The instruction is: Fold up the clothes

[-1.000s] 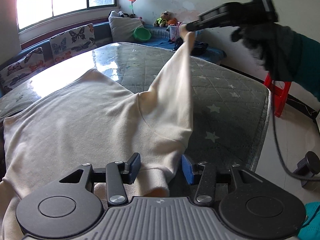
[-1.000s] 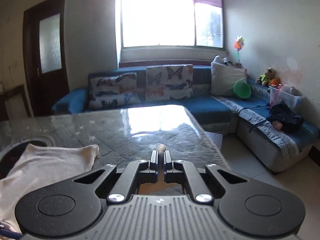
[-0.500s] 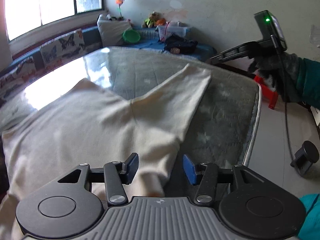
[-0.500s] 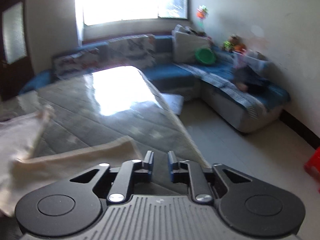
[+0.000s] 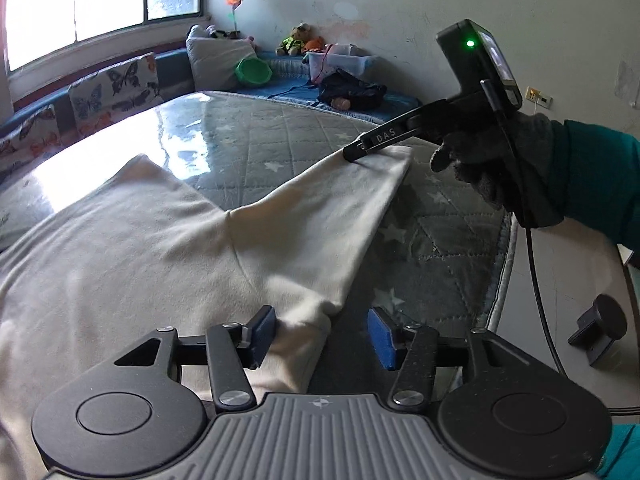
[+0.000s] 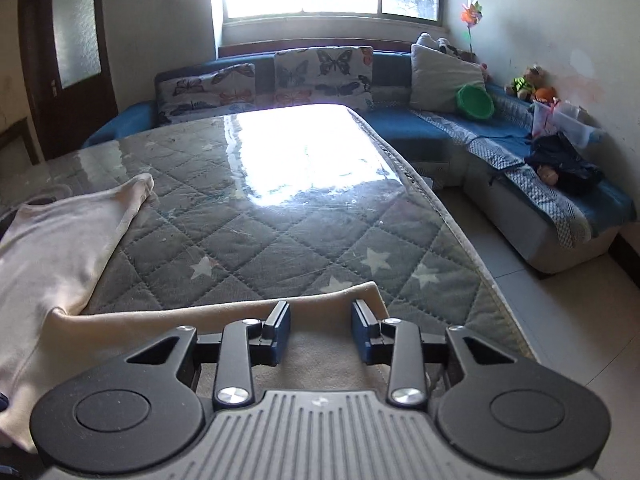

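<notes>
A cream long-sleeved top (image 5: pixel 132 248) lies spread on a grey quilted mattress (image 5: pixel 436 232). Its right sleeve (image 5: pixel 332 204) stretches out flat toward the mattress edge. My left gripper (image 5: pixel 322 332) hovers open over the garment's lower right corner, nothing pinched between the blue pads. In the left wrist view my right gripper (image 5: pixel 354 154), held by a gloved hand, rests its tip on the sleeve end. From the right wrist view that gripper (image 6: pixel 320 334) is open above the cuff (image 6: pixel 340 300), and the far sleeve (image 6: pixel 132 192) lies at the left.
The mattress edge (image 6: pixel 472 264) drops to a tiled floor (image 6: pixel 568 320) on the right. A blue corner sofa (image 6: pixel 520 160) with butterfly cushions, a green bowl (image 6: pixel 474 102) and a plastic box lines the walls. A black cable (image 5: pixel 534 280) hangs from the right gripper.
The right gripper carried the sleeve down from the air, laid it flat on the mattress, and opened. The left gripper stayed open over the garment's corner.
</notes>
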